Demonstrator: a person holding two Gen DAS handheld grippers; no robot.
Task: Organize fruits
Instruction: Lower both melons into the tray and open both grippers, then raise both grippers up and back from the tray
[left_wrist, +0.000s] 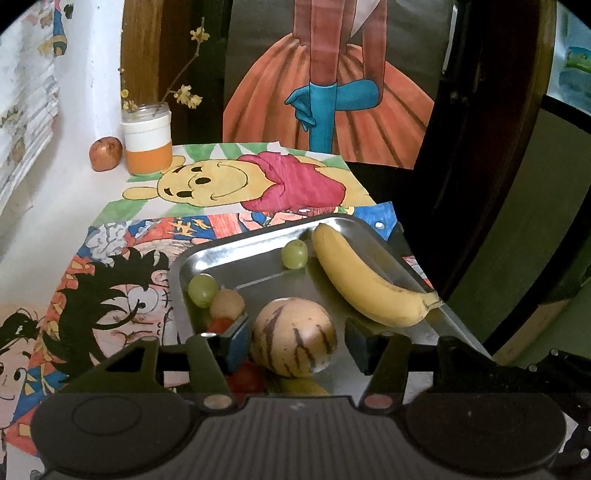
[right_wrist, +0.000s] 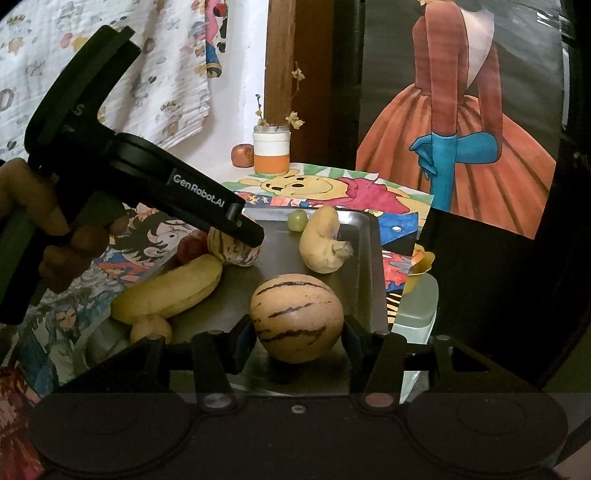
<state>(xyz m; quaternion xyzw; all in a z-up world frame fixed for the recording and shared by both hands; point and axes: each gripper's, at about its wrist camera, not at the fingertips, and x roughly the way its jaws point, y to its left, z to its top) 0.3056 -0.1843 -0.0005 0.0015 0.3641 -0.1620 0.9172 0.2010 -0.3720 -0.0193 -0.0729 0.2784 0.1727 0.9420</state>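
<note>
While most of the fruit already lies in the steel tray (right_wrist: 373, 258), the sorting looks unfinished — pieces sit mixed rather than grouped, as far as these views show. In the right wrist view two striped pepino melons are in the tray: one (right_wrist: 297, 319) near the front edge and a second (right_wrist: 229, 247) toward the back left, beside a red fruit (right_wrist: 190, 245) that I cannot name. A banana (right_wrist: 170, 291) lies along the left side, with a small round tan fruit (right_wrist: 151, 328) at its near end; a second banana (right_wrist: 321, 240) curls at the back right next to a green grape (right_wrist: 297, 220). The left wrist view shows another green grape (left_wrist: 202, 290) in the far left corner. A brownish apple-like fruit (right_wrist: 242, 155) stands well apart from the tray, beside a jar (right_wrist: 270, 153) with dried twigs — probably yet to be gathered.

The right gripper (right_wrist: 297, 338) points down at a slant over the tray's front, its jaws standing on either side of the near melon; the pads seem to meet its flanks, so I judge it gripped. The left gripper (left_wrist: 295, 341), held in the person's hand (right_wrist: 55, 229), slants down from the left over the second melon; its left pad is about touching while the right one stands clear, so it is open around the fruit and not clamped.
</note>
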